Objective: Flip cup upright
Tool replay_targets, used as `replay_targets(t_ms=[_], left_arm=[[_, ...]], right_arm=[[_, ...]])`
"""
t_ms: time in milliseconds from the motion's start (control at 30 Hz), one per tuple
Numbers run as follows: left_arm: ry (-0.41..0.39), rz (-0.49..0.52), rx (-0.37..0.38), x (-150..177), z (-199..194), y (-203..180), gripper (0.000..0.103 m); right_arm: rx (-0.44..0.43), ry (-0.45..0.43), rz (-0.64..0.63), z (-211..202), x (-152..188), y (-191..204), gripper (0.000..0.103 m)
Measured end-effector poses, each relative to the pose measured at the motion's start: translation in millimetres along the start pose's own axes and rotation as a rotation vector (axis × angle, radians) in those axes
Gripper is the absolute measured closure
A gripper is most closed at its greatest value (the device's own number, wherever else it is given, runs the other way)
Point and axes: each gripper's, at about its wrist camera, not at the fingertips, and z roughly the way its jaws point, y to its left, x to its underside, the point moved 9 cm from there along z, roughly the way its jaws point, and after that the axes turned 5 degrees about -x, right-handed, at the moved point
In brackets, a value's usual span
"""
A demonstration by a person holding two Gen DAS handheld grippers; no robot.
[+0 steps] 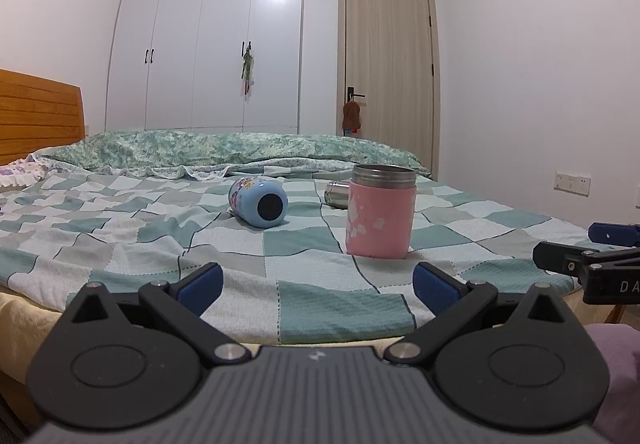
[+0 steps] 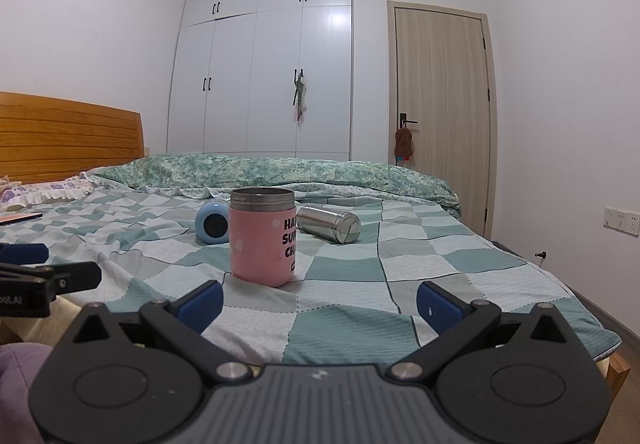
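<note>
A pink cup [image 1: 379, 213] with a steel rim stands upright on the checked bedspread [image 1: 160, 240]; it also shows in the right wrist view [image 2: 262, 238]. A light blue cup [image 1: 258, 202] lies on its side behind it, base toward me, and shows in the right wrist view [image 2: 212, 221]. A steel cup [image 2: 329, 223] lies on its side further back, partly hidden in the left wrist view [image 1: 337, 194]. My left gripper [image 1: 318, 284] is open and empty near the bed's front edge. My right gripper [image 2: 320, 302] is open and empty, just short of the pink cup.
A folded green quilt [image 1: 240, 148] lies across the far side of the bed. A wooden headboard [image 2: 68, 136] stands at the left. A white wardrobe [image 2: 264, 76] and a door [image 2: 440, 116] stand behind. The bed edge drops off at the right.
</note>
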Motion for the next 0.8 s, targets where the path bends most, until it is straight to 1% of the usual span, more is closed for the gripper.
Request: replay_targets(t_ms=[267, 433, 800], left_arm=[[-0.010, -0.011, 0.002, -1.5, -1.8, 2.4, 0.000], [-0.012, -0.009, -0.019, -2.2, -3.4, 2.9, 0.000], [-0.009, -0.012, -0.006, -1.9, -3.0, 1.9, 0.000]], right_arm=[[0.000, 0.000, 0.000, -0.2, 0.1, 0.2, 0.000], [0.000, -0.001, 0.000, -0.3, 0.1, 0.3, 0.000], [-0.002, -0.001, -0.002, -0.3, -0.2, 0.9, 0.000]])
